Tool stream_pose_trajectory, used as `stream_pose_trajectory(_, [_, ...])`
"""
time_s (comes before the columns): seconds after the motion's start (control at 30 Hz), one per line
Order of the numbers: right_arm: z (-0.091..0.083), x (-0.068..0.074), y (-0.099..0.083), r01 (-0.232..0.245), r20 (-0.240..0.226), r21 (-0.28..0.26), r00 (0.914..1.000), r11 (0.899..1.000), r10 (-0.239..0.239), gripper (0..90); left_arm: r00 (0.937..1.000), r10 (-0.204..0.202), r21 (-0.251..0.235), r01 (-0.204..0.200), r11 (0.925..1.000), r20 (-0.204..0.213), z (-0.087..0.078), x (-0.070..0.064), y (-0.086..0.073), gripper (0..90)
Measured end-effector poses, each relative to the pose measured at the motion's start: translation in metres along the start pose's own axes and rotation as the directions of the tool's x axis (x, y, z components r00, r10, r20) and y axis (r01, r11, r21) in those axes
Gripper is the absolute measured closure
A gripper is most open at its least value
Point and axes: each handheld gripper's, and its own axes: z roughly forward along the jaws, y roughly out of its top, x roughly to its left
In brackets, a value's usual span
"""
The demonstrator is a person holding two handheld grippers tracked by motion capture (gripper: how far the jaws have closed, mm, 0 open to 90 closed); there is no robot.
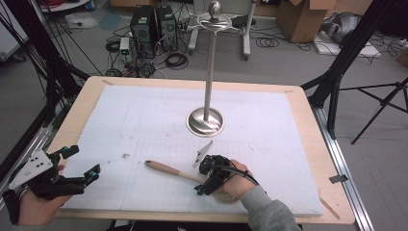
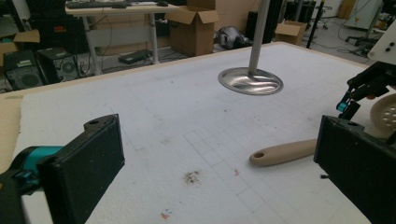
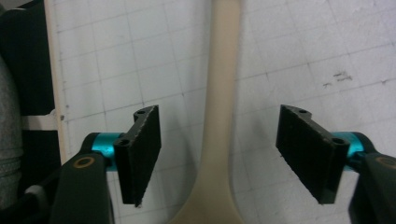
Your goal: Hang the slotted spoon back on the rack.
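Right gripper (image 3: 218,154) is hovering over the spoon (image 3: 219,116), jaws spread wide, one on each side of the handle, not touching it. Spoon (image 1: 174,171) is lying flat on the mat (image 1: 144,120), near the front edge. Left gripper (image 1: 82,166) is sitting wide open at the mat's left corner, well apart. Stand (image 1: 206,120) is standing behind.

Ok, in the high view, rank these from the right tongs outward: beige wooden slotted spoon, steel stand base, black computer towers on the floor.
1. Beige wooden slotted spoon: directly under the right tongs, handle pointing left.
2. Round steel stand base: mid-table, beyond the tongs.
3. Black computer towers: on the floor past the table's far edge, toward the left.
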Motion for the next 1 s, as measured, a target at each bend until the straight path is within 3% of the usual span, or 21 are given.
stream_pose_trajectory(0.27, [0.000, -0.001, 0.001, -0.027, 0.022, 0.008, 0.9994, 1.000, 0.027, 48.1, 0.9999, -0.005, 0.007, 0.005, 1.0000, -0.011, 0.000, 0.002, -0.002, 2.0])
stream_pose_trajectory(0.43, [-0.001, 0.004, 0.001, 0.002, 0.062, 0.029, 0.9981, 1.000, -0.004, 55.9, 0.9998, -0.002, 0.011, 0.002, 0.9999, -0.017, -0.001, 0.003, -0.003, 2.0])
stream_pose_trajectory(0.73, [-0.002, 0.009, 0.001, 0.024, 0.060, 0.043, 0.9978, 0.999, -0.027, 72.5, 0.9997, -0.002, 0.013, 0.002, 0.9999, -0.026, -0.003, 0.003, -0.003, 2.0])
stream_pose_trajectory(0.83, [-0.002, 0.009, 0.001, 0.004, 0.055, 0.038, 0.9985, 0.999, -0.006, 75.7, 0.9996, -0.002, 0.013, 0.003, 0.9999, -0.028, -0.004, 0.004, -0.004, 2.0])
stream_pose_trajectory(1.0, [-0.003, 0.008, -0.001, -0.074, 0.047, 0.024, 0.9962, 0.997, 0.073, 78.0, 0.9997, 0.000, 0.016, 0.000, 0.9999, -0.026, -0.004, 0.003, -0.004, 2.0])
